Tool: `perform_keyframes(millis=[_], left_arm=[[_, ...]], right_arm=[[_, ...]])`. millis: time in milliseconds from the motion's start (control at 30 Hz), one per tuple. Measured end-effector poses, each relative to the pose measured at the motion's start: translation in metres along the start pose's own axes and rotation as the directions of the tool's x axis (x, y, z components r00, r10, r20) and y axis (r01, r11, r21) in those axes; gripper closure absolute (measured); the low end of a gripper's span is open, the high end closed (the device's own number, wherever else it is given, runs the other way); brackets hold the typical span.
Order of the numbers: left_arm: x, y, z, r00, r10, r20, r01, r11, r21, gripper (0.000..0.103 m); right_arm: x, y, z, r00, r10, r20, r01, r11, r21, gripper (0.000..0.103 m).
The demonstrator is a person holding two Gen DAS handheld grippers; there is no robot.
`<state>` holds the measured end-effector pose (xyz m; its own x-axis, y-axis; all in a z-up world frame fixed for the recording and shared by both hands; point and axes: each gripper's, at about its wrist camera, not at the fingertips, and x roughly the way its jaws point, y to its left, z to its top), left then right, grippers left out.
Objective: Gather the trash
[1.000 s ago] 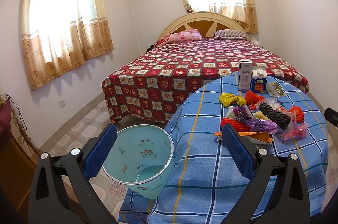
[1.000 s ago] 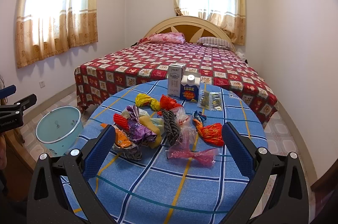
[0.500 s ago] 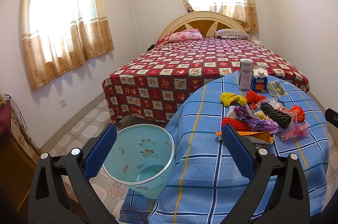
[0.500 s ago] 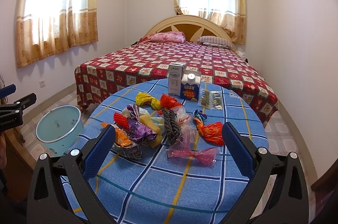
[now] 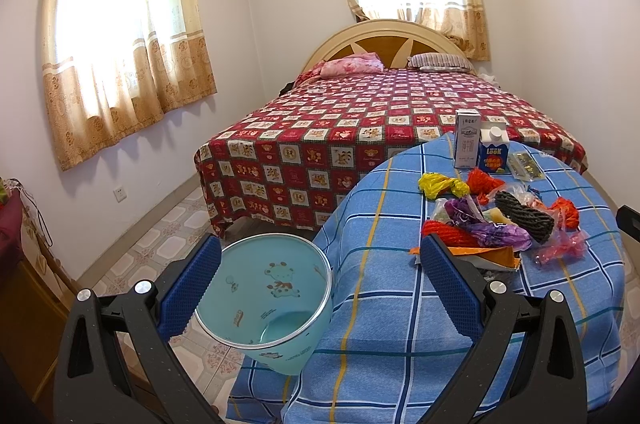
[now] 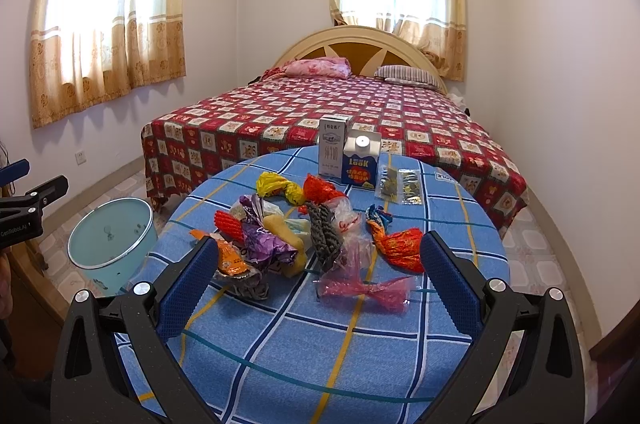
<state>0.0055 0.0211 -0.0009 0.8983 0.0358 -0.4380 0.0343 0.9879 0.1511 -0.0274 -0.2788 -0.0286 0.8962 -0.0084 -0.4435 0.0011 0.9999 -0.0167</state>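
Note:
A heap of crumpled wrappers and plastic bags lies in the middle of the round table with the blue checked cloth; in the left wrist view the heap is at the right. A light blue trash bin stands on the floor at the table's left edge, also seen in the right wrist view as the bin. My left gripper is open, above the bin and the table edge. My right gripper is open just in front of the heap, with nothing between its fingers.
Two cartons and a flat foil packet stand at the table's far side. A bed with a red patterned cover fills the room behind. Tiled floor runs left of the table. Dark furniture sits at the far left.

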Motion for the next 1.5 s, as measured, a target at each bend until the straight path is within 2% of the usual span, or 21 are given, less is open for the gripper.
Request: perform_keyframes(millis=[200, 433, 667, 767, 900, 1067, 1200, 1333, 1500], left_arm=[[0.002, 0.01, -0.005, 1.0, 0.007, -0.011, -0.007, 1.0, 0.007, 0.006], [0.019, -0.004, -0.012, 0.999, 0.029, -0.046, -0.028, 0.999, 0.024, 0.006], [0.046, -0.013, -0.022, 0.993, 0.046, -0.108, -0.043, 0.998, 0.036, 0.006], [0.057, -0.029, -0.021, 0.993, 0.036, -0.113, -0.031, 0.998, 0.045, 0.006], [0.071, -0.065, -0.015, 0.992, -0.021, -0.128, 0.028, 0.998, 0.049, 0.006], [0.082, -0.112, -0.005, 0.987, -0.102, -0.122, 0.103, 0.995, 0.003, 0.006], [0.092, -0.149, -0.013, 0.981, -0.126, -0.149, 0.136, 0.989, 0.061, 0.006], [0.103, -0.156, -0.029, 0.976, -0.102, -0.193, 0.125, 0.985, 0.115, 0.006], [0.111, -0.126, -0.048, 0.974, -0.026, -0.223, 0.064, 0.984, 0.167, 0.005]], right_arm=[[0.004, -0.002, -0.002, 1.0, 0.0, -0.014, 0.0, 1.0, 0.004, 0.005], [0.016, -0.01, -0.005, 0.999, -0.018, -0.045, 0.018, 1.0, 0.014, 0.005], [0.042, -0.026, -0.021, 0.993, -0.07, -0.09, 0.072, 0.997, 0.02, 0.005], [0.055, -0.039, -0.03, 0.988, -0.109, -0.112, 0.113, 0.993, 0.026, 0.005], [0.069, -0.065, -0.04, 0.977, -0.174, -0.124, 0.181, 0.983, 0.046, 0.005], [0.075, -0.101, -0.05, 0.967, -0.212, -0.139, 0.229, 0.966, 0.123, 0.005], [0.078, -0.112, -0.055, 0.967, -0.211, -0.14, 0.232, 0.961, 0.152, 0.005], [0.086, -0.112, -0.062, 0.966, -0.203, -0.161, 0.228, 0.962, 0.15, 0.005], [0.088, -0.108, -0.066, 0.968, -0.194, -0.16, 0.218, 0.965, 0.148, 0.005]])
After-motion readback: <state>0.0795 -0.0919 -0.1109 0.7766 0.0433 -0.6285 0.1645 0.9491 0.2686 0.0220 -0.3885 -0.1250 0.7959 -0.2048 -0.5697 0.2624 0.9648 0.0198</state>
